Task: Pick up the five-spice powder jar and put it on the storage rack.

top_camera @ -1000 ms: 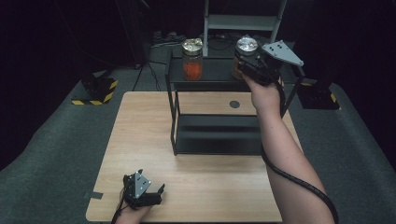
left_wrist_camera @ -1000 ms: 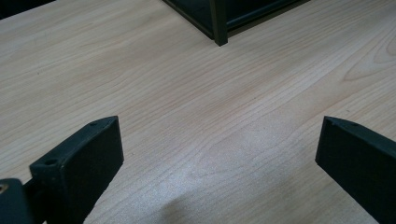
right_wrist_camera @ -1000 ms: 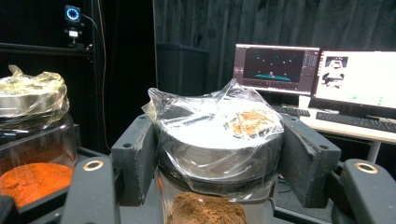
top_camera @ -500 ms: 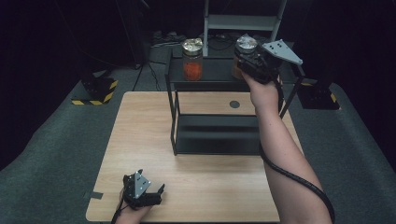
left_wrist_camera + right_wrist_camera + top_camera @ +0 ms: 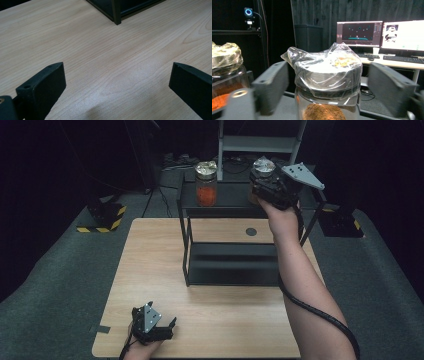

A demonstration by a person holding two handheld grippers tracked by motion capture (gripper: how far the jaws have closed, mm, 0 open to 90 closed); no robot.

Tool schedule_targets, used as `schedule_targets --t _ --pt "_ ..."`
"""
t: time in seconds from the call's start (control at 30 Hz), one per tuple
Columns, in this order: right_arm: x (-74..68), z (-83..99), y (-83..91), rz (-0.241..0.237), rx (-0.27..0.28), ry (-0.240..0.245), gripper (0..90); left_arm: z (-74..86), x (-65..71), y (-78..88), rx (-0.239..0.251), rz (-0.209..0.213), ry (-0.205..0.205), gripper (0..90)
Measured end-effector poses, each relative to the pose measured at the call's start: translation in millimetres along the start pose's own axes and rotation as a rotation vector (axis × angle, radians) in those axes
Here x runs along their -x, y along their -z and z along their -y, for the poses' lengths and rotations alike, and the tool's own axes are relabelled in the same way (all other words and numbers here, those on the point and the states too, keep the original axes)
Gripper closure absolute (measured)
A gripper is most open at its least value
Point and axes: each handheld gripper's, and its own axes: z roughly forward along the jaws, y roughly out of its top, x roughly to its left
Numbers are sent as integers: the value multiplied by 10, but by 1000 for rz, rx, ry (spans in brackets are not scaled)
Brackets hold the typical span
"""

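Observation:
Two jars with plastic film over their metal lids stand on the top of a black shelf rack (image 5: 230, 210). The left jar (image 5: 206, 187) (image 5: 222, 75) holds orange powder. The right jar (image 5: 263, 166) (image 5: 327, 67) holds brown powder. My right gripper (image 5: 261, 180) (image 5: 330, 77) is level with that jar's lid, one jaw on each side. Its jaws have just been opening, and a gap now shows between each pad and the lid. My left gripper (image 5: 170, 327) (image 5: 117, 80) rests open on the wooden table (image 5: 150, 260) near its front left corner, with nothing between its jaws.
The rack's lower shelf (image 5: 232, 262) sits on the table's far half. A small dark disc (image 5: 251, 231) lies on the table under the top shelf. Monitors and a keyboard (image 5: 404, 58) stand far behind. A yellow-and-black block (image 5: 102, 215) sits on the floor at the left.

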Motion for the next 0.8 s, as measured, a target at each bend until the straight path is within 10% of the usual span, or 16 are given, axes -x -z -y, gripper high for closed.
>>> schedule_targets --t 0.8 --pt "38 -21 390 -49 -23 -14 0 -12 14 -5 -7 -3 -11 10"
